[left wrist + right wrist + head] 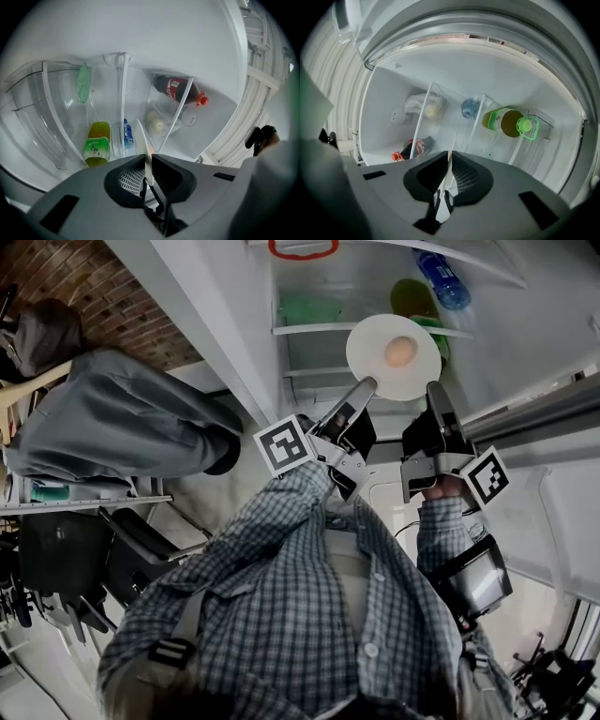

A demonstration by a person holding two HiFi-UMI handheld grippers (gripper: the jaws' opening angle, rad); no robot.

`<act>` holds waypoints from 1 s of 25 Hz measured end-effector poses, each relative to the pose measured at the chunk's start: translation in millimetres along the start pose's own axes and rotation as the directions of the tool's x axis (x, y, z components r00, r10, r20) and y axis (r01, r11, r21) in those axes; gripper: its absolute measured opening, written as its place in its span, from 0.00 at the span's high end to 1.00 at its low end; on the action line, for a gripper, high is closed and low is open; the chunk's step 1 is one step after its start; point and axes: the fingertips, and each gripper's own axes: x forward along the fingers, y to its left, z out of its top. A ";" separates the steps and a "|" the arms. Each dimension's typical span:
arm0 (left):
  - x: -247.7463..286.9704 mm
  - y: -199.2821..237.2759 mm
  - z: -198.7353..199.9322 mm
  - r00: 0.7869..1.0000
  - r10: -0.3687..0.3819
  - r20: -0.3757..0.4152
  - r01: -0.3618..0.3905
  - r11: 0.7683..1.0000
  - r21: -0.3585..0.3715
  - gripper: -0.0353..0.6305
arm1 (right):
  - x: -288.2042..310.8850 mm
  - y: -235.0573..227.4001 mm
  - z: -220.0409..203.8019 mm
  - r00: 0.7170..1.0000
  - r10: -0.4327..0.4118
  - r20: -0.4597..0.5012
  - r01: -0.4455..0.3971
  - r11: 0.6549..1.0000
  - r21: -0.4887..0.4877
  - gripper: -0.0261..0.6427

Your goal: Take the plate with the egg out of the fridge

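Observation:
A white plate [375,357] with a brown egg [400,352] on it hangs in front of the open fridge's shelves [309,329] in the head view. My left gripper [364,388] is shut on the plate's lower left rim. At the lower right rim, my right gripper [433,392] is shut as well. In the left gripper view the plate [143,140] stands edge-on between the jaws of the left gripper [148,161], with a sliver of egg [150,149] showing. The right gripper [449,165] likewise pinches the thin plate edge [450,154].
Inside the fridge lie a green drink bottle [96,143], a blue water bottle [127,133], a cola bottle [178,90] and a clear bag of food [156,123]. The fridge door [553,418] stands open at the right. A grey bundle of cloth [112,427] lies at the left.

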 end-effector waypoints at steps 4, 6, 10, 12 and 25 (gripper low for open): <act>0.6 -3.7 1.5 1.000 -0.001 -0.004 0.001 0.999 0.036 0.87 | 1.2 0.9 -0.7 1.000 0.029 -0.001 -0.029 0.999 0.013 0.91; 0.4 -3.5 0.9 1.000 0.002 -0.010 -0.002 0.999 0.037 0.87 | -0.1 0.8 -1.2 1.000 0.029 0.002 -0.029 0.999 0.014 0.91; 3.2 -2.1 1.7 0.999 0.012 -0.030 -0.011 1.000 0.028 0.87 | -0.7 0.0 0.7 1.000 0.008 0.014 -0.008 1.000 0.011 0.91; 3.8 -1.0 1.2 0.999 0.019 -0.042 -0.018 1.000 0.023 0.87 | -1.3 -1.0 1.0 1.000 -0.001 0.019 0.001 1.000 0.014 0.91; -18.8 6.6 -7.0 0.997 0.050 -0.066 -0.050 0.999 0.005 0.87 | -20.2 -9.2 -17.6 0.999 -0.040 0.023 0.039 0.999 0.017 0.91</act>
